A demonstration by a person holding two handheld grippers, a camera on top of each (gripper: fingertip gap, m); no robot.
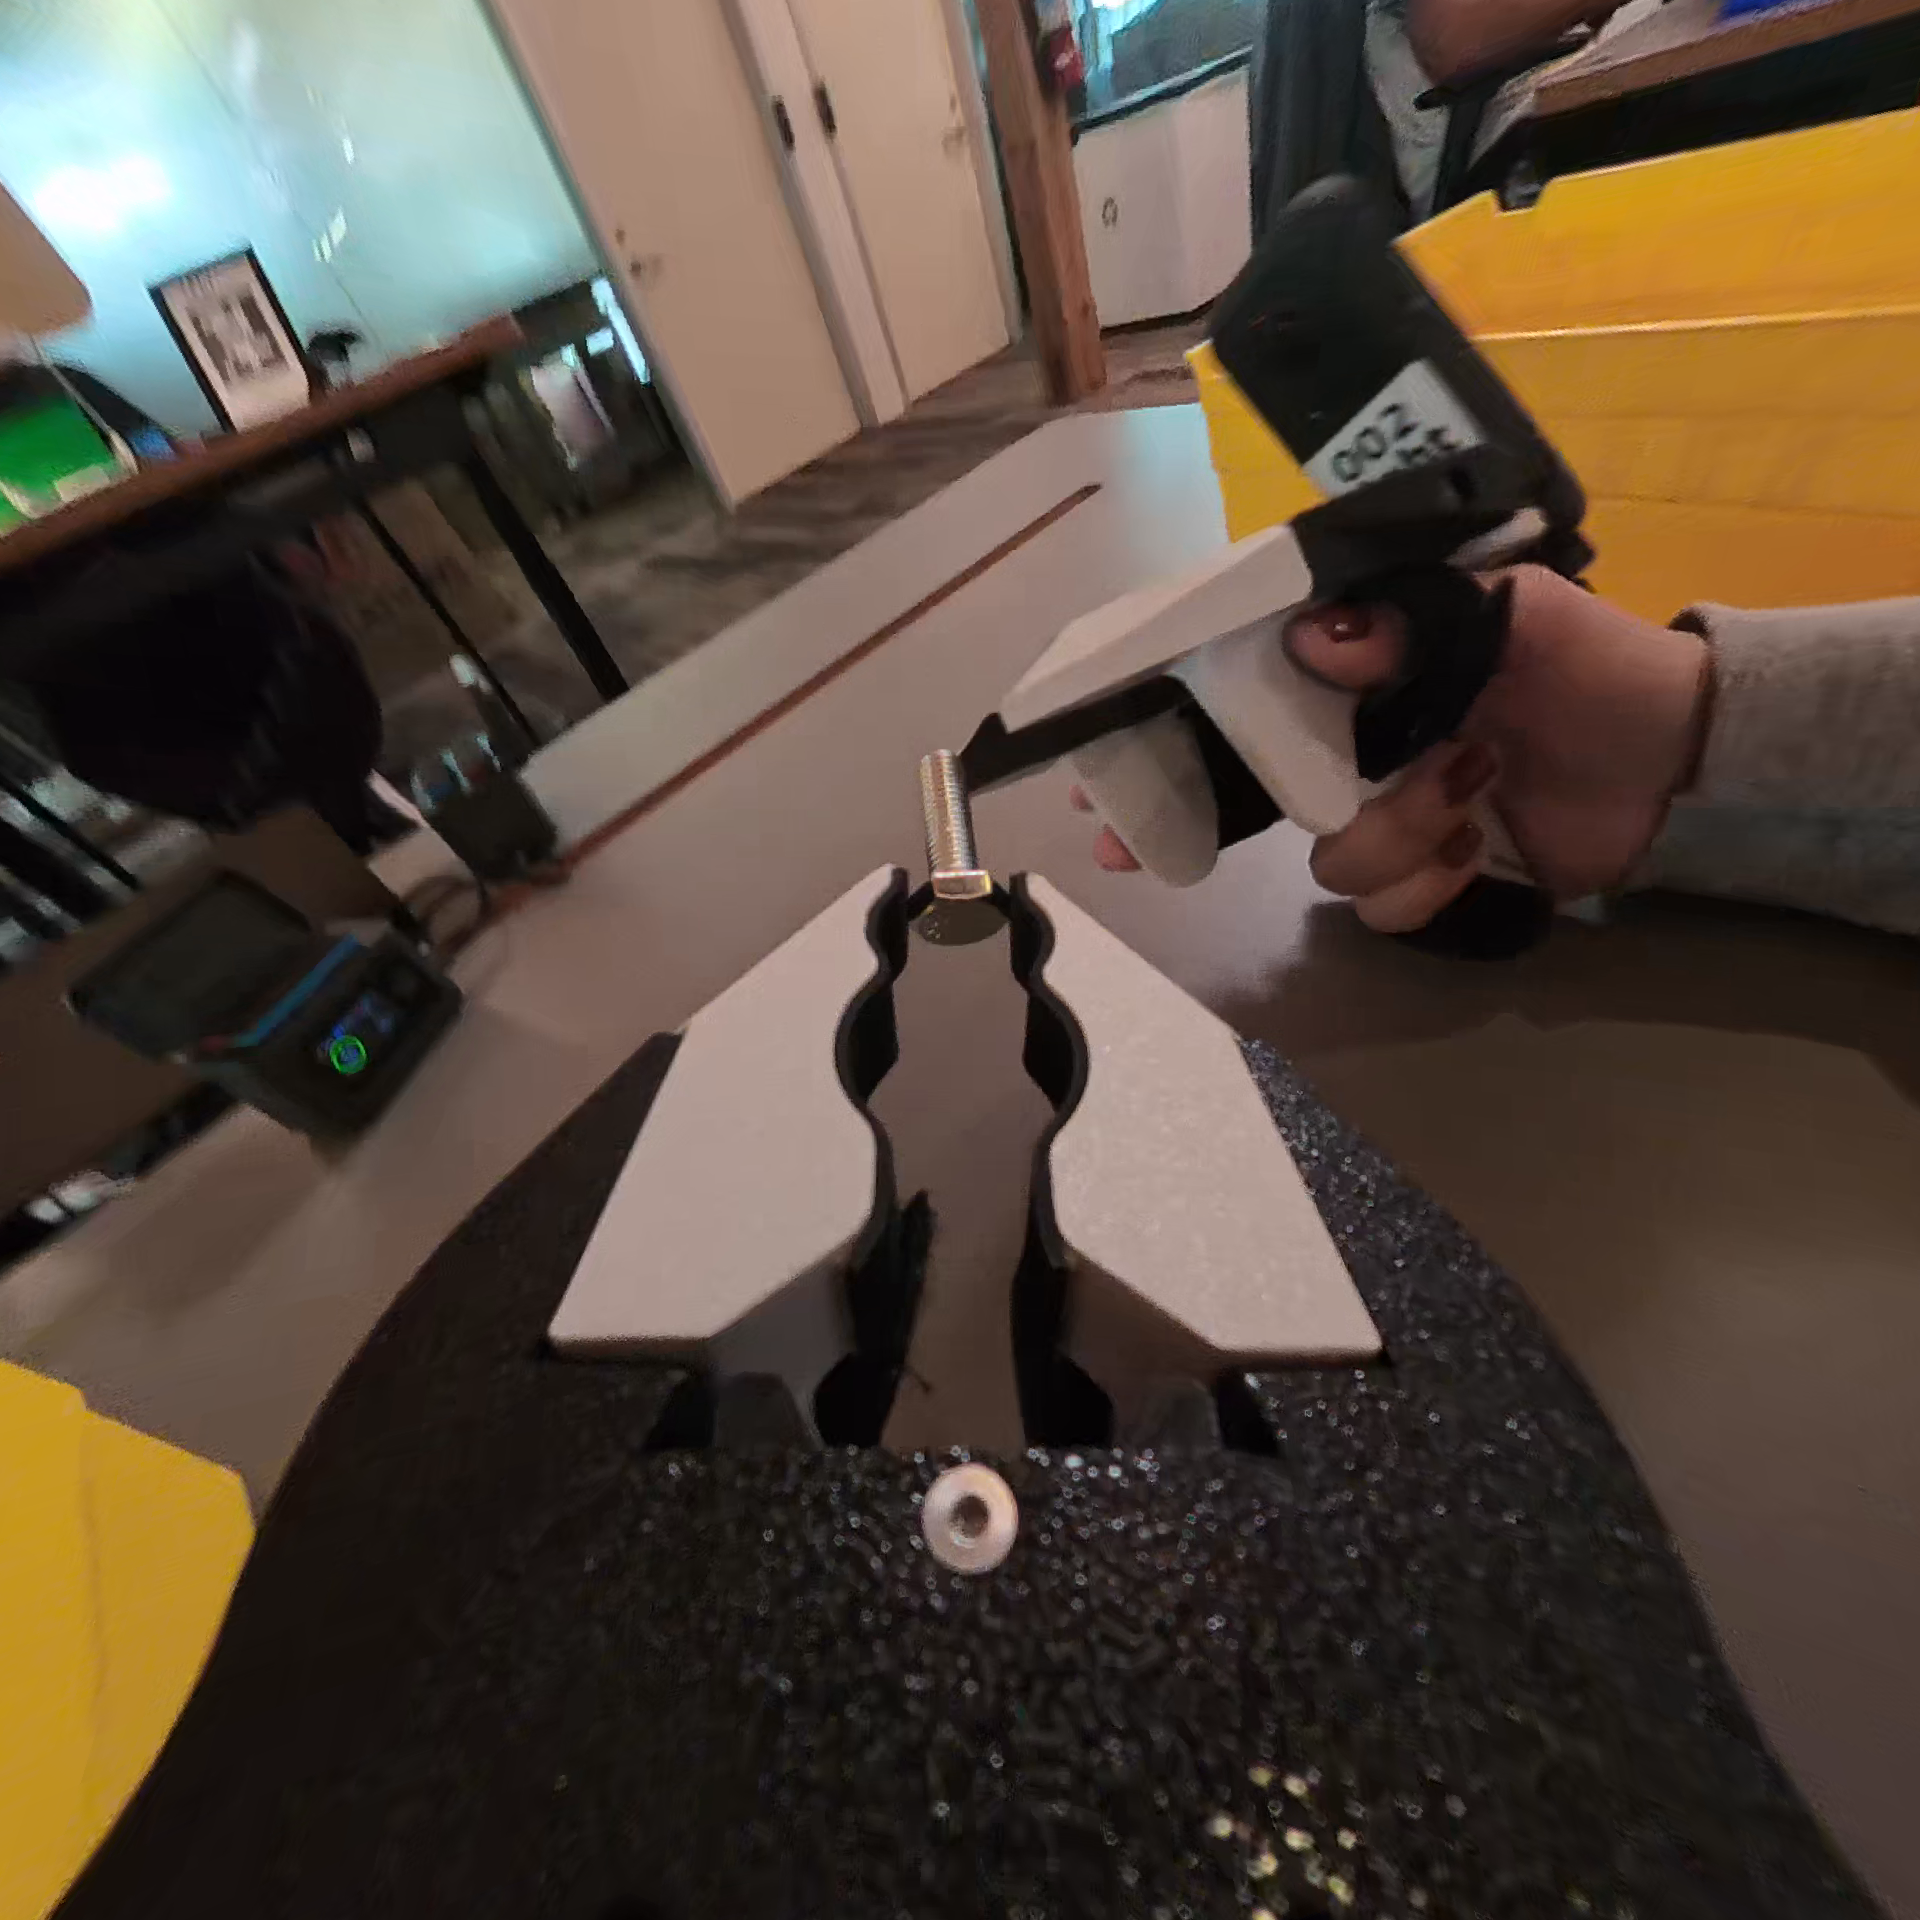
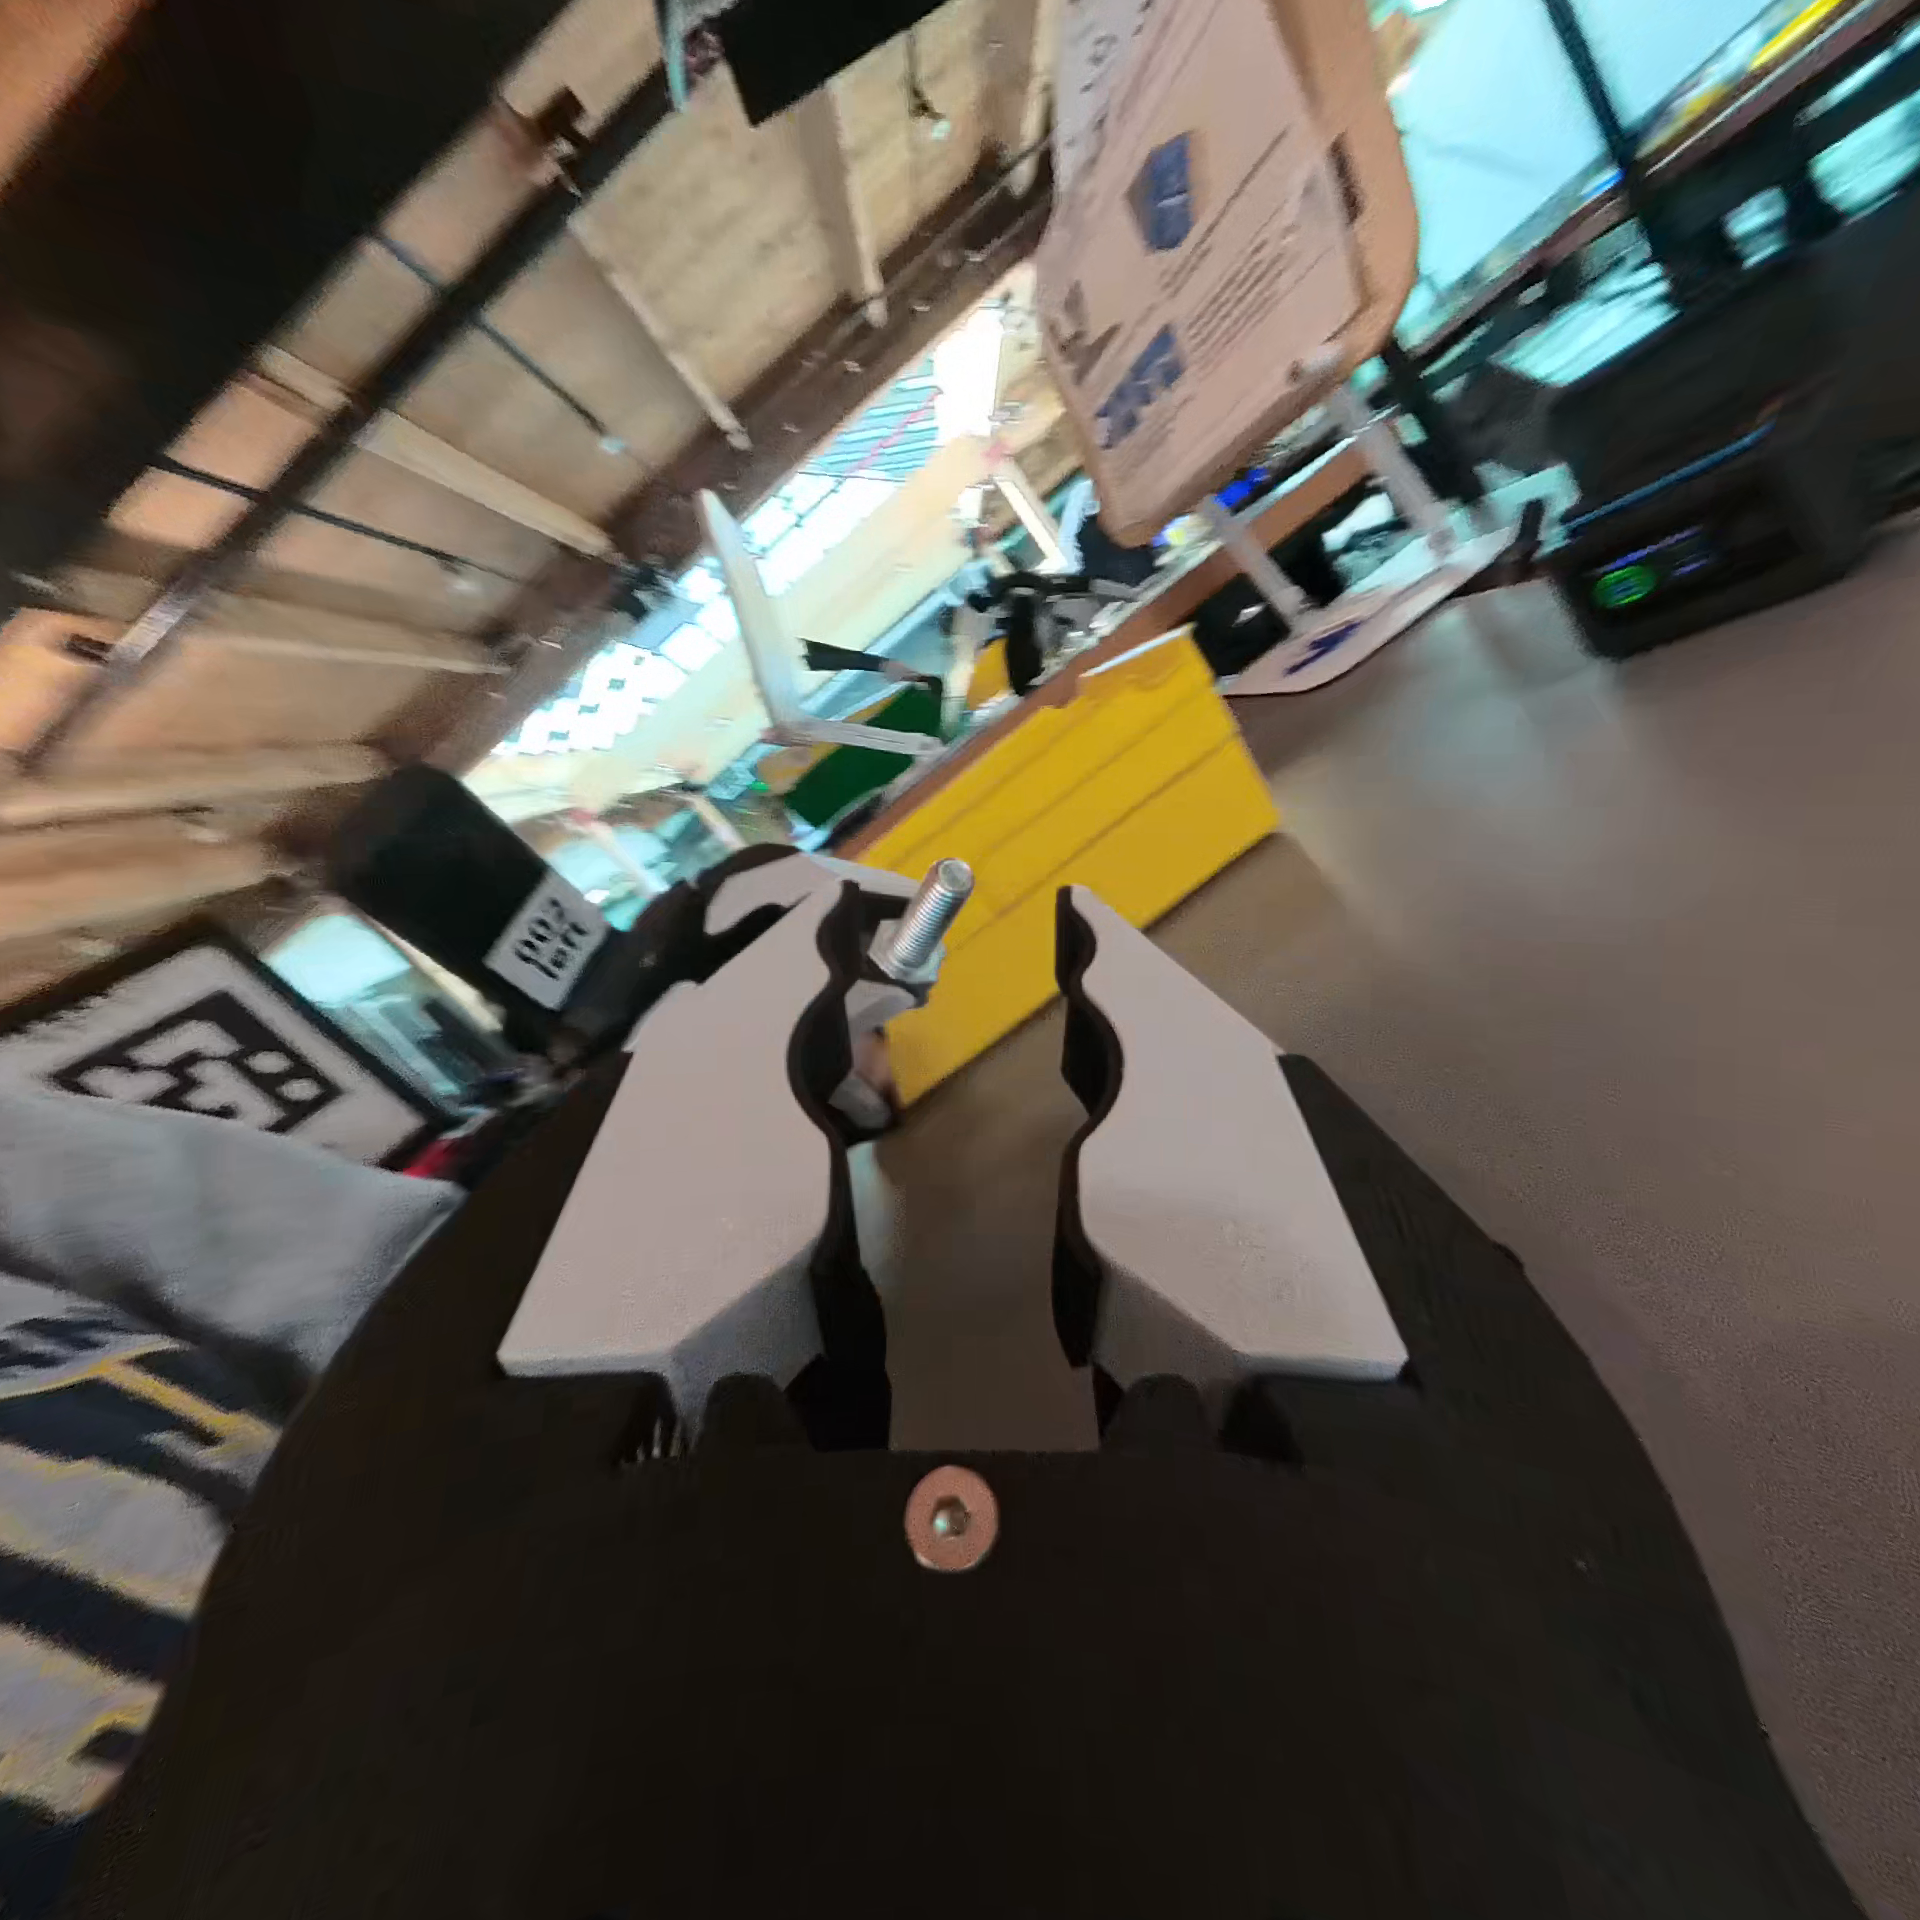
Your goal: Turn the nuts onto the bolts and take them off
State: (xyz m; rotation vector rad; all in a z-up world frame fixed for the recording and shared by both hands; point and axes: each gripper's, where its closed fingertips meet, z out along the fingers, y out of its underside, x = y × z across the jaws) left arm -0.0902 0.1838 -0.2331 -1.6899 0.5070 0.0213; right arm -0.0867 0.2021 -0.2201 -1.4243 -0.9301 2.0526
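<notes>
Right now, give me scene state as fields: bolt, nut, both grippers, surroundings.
bolt: silver bolt, upright, thread up, head pinched at the left gripper's tips
nut: none visible on the thread or elsewhere
left gripper: left gripper, closed on the bolt head
right gripper: right gripper, jaws apart, empty; its tips sit beside the upper thread, contact unclear
surface: grey-brown table
surroundings: yellow bin behind the right gripper, black power unit at the left

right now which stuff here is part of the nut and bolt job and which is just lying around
In the job:
- bolt, head pinched in the left gripper
- right gripper, open beside the bolt's thread

Lying about:
- yellow bin
- black device with green light
- cardboard box
</notes>
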